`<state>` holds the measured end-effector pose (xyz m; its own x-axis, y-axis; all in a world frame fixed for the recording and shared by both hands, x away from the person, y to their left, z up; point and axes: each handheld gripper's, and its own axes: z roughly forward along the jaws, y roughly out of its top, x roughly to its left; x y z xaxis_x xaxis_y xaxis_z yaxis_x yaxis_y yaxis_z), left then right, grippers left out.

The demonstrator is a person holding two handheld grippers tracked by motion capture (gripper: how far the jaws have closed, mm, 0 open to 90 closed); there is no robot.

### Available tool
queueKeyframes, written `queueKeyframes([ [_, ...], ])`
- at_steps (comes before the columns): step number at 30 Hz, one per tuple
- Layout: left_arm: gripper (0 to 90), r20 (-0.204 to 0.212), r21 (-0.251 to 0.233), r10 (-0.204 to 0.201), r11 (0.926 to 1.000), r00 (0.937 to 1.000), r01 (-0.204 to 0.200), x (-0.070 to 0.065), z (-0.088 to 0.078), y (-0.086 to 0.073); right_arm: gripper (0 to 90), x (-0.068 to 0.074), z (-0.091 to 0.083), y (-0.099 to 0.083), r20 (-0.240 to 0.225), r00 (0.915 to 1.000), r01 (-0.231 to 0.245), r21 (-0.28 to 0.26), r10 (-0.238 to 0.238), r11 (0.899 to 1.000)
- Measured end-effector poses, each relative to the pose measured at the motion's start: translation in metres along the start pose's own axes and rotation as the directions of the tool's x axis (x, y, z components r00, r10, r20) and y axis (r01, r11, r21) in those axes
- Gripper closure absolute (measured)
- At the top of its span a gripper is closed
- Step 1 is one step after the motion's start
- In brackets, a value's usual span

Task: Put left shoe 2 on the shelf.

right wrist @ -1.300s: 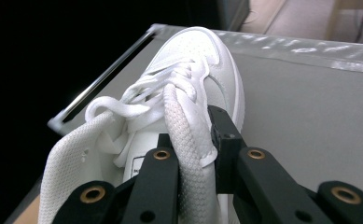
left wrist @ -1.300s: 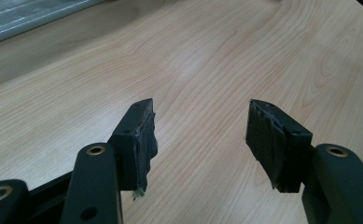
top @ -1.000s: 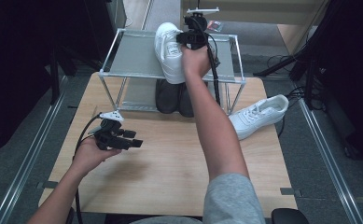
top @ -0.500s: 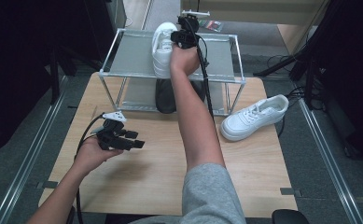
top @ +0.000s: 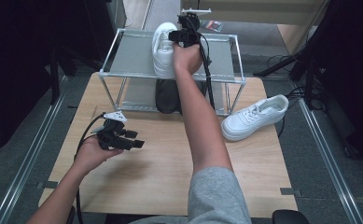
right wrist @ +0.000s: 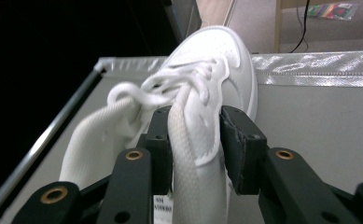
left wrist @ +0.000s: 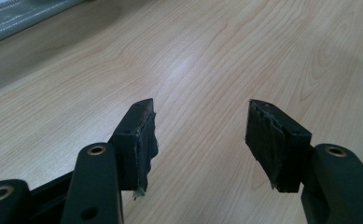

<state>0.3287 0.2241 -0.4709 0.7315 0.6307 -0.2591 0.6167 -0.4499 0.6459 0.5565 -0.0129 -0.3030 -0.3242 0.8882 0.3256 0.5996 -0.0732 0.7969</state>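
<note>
Sneaker [top: 164, 51] lies on the rack's top shelf [top: 128, 58]. Right gripper [right wrist: 195, 135] straddles its collar, jaws just opening, pads barely off. Left gripper [left wrist: 200, 135] hangs open, empty. Risk: withdrawing snags laces, dragging the sneaker off.

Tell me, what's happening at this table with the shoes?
A person is putting sneakers on a small metal rack. The right claw has set a white sneaker on the top shelf. Its jaws have just been opening, and the shoe's side wall sits between them, one pad a little off it. The left claw hangs open over the wooden table, holding nothing. A second white sneaker waits on the table beside the rack.
</note>
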Motion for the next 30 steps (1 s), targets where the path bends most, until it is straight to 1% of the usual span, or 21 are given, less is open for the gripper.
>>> queueKeyframes([
  [1,43.2,-0.002,0.001,0.000,1.0000,1.0000,0.000,0.000,0.000,0.000,66.7,0.000,0.000,0.000,0.000,1.0000,0.000,0.000,0.000,1.000],
  [2,43.2,-0.003,0.003,-0.001,1.0000,1.0000,0.001,0.001,0.000,0.000,66.5,0.000,-0.004,0.001,-0.006,0.9992,0.039,0.018,-0.039,0.999],
  [4,43.1,-0.007,0.005,0.000,1.0000,1.0000,0.000,0.001,0.001,0.000,66.5,0.001,-0.006,0.001,-0.008,0.9990,0.044,0.023,-0.044,0.999],
  [6,43.2,-0.005,0.008,0.001,1.0000,1.0000,0.000,0.001,0.001,-0.001,66.3,0.001,-0.017,0.003,-0.022,0.9961,0.086,0.019,-0.086,0.996],
  [9,43.1,-0.008,0.014,0.000,0.9999,1.0000,0.000,0.001,0.001,-0.001,64.3,0.000,-0.025,0.005,-0.044,0.9929,0.112,0.032,-0.111,0.993],
  [11,43.0,-0.012,0.015,0.002,0.9999,0.9999,-0.002,0.001,0.001,0.000,62.6,-0.002,-0.031,0.004,-0.090,0.9892,0.120,0.046,-0.116,0.992],
  [12,42.9,-0.014,0.013,0.001,0.9999,0.9999,-0.001,0.001,0.001,0.000,63.1,-0.002,-0.034,0.003,-0.103,0.9857,0.140,0.055,-0.134,0.989],
  [13,42.9,-0.014,0.013,0.001,0.9999,0.9999,-0.001,0.001,0.001,0.000,64.3,-0.002,-0.037,0.003,-0.107,0.9838,0.150,0.054,-0.144,0.987],
  [14,42.8,-0.016,0.013,-0.001,0.9999,0.9999,0.002,0.002,0.001,0.000,64.7,-0.004,-0.042,0.002,-0.126,0.9798,0.162,0.049,-0.155,0.986],
  [17,42.8,-0.017,0.021,-0.003,0.9998,0.9998,0.004,0.002,0.002,0.000,65.7,-0.005,-0.053,0.002,-0.154,0.9729,0.181,0.044,-0.172,0.983],
  [18,42.7,-0.017,0.021,-0.003,0.9998,0.9998,0.004,0.002,0.002,0.000,65.7,-0.005,-0.053,0.002,-0.154,0.9729,0.181,0.044,-0.172,0.983],
  [19,42.8,-0.018,0.022,-0.001,0.9997,0.9998,0.002,0.002,0.002,0.000,65.7,-0.006,-0.061,0.001,-0.177,0.9625,0.218,0.053,-0.206,0.974],
  [21,42.7,-0.021,0.021,-0.003,0.9998,0.9998,0.004,0.002,0.002,0.000,65.7,-0.007,-0.066,-0.001,-0.195,0.9584,0.222,0.046,-0.209,0.974],
  [23,42.6,-0.024,0.022,0.001,0.9998,0.9997,0.000,0.002,0.002,0.000,65.7,-0.008,-0.074,-0.004,-0.223,0.9507,0.228,0.030,-0.216,0.973],
  [24,42.6,-0.024,0.022,0.001,0.9998,0.9997,0.000,0.002,0.002,0.000,65.7,-0.008,-0.074,-0.004,-0.223,0.9507,0.228,0.030,-0.216,0.973],
  [25,42.6,-0.022,0.022,0.002,0.9998,0.9998,-0.001,0.002,0.002,0.000,65.3,-0.009,-0.077,-0.006,-0.231,0.9456,0.241,0.026,-0.229,0.970],
  [26,42.6,-0.022,0.022,0.002,0.9998,0.9998,-0.002,0.002,0.003,0.000,64.7,-0.009,-0.084,-0.010,-0.246,0.9347,0.268,0.012,-0.257,0.963],
  [27,42.5,-0.022,0.022,0.002,0.9998,0.9998,-0.002,0.002,0.003,0.000,64.7,-0.009,-0.084,-0.010,-0.246,0.9347,0.268,0.012,-0.257,0.963],
  [28,42.5,-0.024,0.023,0.005,0.9997,0.9997,-0.004,0.002,0.003,0.000,64.2,-0.011,-0.090,-0.013,-0.268,0.9238,0.287,0.011,-0.274,0.958],
  [29,42.5,-0.024,0.023,0.005,0.9997,0.9997,-0.004,0.002,0.003,0.000,64.2,-0.011,-0.090,-0.013,-0.268,0.9238,0.287,0.011,-0.274,0.958],
  [30,42.5,-0.028,0.020,0.004,0.9998,0.9996,-0.004,0.001,0.003,0.000,64.2,-0.012,-0.093,-0.016,-0.273,0.9185,0.299,0.006,-0.286,0.954],
])
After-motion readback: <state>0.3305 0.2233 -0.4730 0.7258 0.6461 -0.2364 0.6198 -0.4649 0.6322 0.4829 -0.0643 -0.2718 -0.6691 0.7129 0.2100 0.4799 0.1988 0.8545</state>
